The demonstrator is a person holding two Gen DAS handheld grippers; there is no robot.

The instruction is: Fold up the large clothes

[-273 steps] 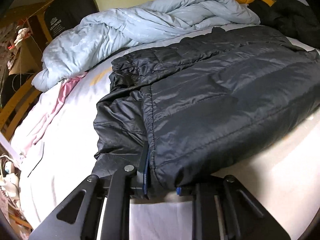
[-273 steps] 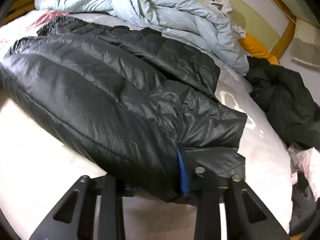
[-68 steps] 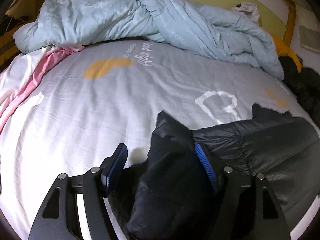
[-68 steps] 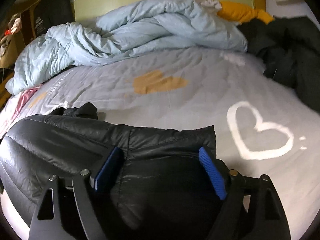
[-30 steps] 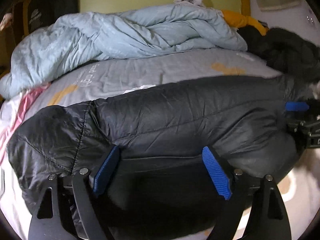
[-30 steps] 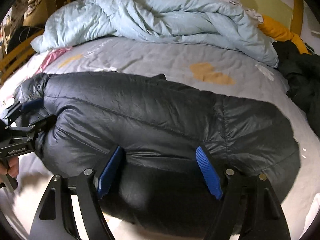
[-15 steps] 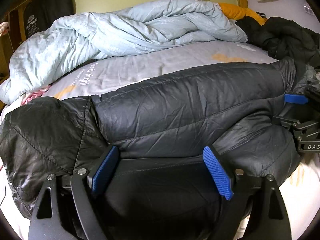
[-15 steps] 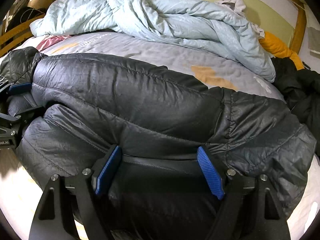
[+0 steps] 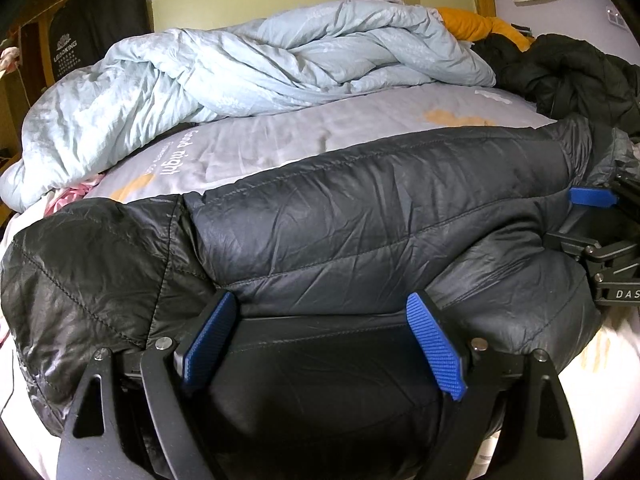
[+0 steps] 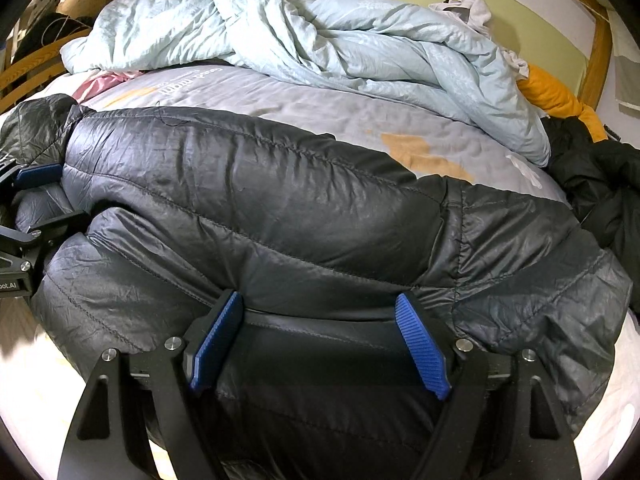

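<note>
While one puffer jacket [image 9: 360, 216] lies folded, left tool [image 9: 320, 344] and right tool [image 10: 320, 340] both spread wide.

item: dark quilted puffer jacket [image 9: 360, 216]
look: shiny navy-black shell, stitched puffy channels
state: folded into a thick long bundle
pose: lying crosswise, left to right
place: near edge of the bed, sleeve end at far left

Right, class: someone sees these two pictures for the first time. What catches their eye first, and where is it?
A puffy black jacket fills the foreground across the bed, folded into a thick bundle. The open left gripper and right gripper sit against its near edge, blue pads bright. Behind lies a crumpled pale blue duvet.
</note>
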